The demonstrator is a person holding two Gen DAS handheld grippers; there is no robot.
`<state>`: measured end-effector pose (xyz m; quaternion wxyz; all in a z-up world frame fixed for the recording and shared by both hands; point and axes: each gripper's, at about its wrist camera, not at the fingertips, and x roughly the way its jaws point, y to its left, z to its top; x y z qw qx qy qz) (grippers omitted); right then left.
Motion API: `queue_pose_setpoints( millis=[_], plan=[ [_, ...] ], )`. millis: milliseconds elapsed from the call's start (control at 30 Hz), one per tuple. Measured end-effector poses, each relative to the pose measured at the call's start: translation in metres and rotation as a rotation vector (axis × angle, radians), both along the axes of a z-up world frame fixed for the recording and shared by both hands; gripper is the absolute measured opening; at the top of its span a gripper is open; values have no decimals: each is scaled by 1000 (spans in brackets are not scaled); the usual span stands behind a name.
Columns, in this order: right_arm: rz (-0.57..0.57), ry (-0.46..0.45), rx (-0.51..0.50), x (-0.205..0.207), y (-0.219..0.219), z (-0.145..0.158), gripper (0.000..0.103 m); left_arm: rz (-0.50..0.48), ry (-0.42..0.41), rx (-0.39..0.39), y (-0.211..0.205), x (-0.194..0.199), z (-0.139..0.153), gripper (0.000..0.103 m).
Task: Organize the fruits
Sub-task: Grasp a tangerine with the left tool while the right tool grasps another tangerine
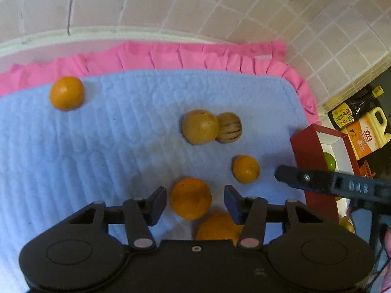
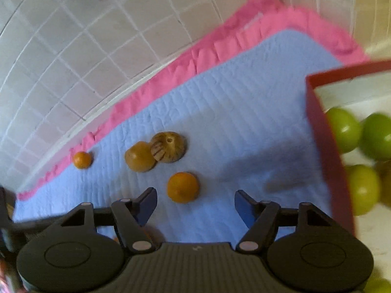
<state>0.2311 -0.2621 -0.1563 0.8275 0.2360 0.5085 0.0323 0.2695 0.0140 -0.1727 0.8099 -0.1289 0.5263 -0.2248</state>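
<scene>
Several oranges lie on a blue quilted mat (image 1: 97, 146). My left gripper (image 1: 195, 201) is open, and one orange (image 1: 190, 197) sits between its fingers with a gap on each side. Another orange (image 1: 218, 227) lies just beneath it. A smaller orange (image 1: 245, 169) is to the right and one more (image 1: 66, 93) at the far left. My right gripper (image 2: 195, 204) is open over the mat, just short of an orange (image 2: 182, 187). A tan round fruit (image 2: 140, 156) touches a striped melon-like fruit (image 2: 168, 150). A red box (image 2: 322, 134) holds green fruits (image 2: 344, 129).
A pink frilled cloth (image 1: 195, 53) lies under the mat, against a tiled wall (image 1: 171, 5). Beyond the red box (image 1: 308, 151) stand a dark bottle (image 1: 354, 109) and a yellow oil jug (image 1: 369, 131). A finger of the right gripper (image 1: 317, 179) reaches in from the right.
</scene>
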Motion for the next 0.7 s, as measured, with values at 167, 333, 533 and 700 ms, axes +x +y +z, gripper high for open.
queue_pose_setpoints(
  millis=[167,333,533,700],
  plan=[
    [-6,38,59,19,4,-19,71,-16,30,-17,-3,2,-15,56],
    [22,24,-25,31,25,-27,67,-7,28,-26,-4,3,-19,55],
    [40,17,-128,35,37,-29,53,7,15,-12,-2,1,-19,47],
    [41,17,-106,33,38,-28,38,13,3,3,-5,1,-18,47]
  ],
)
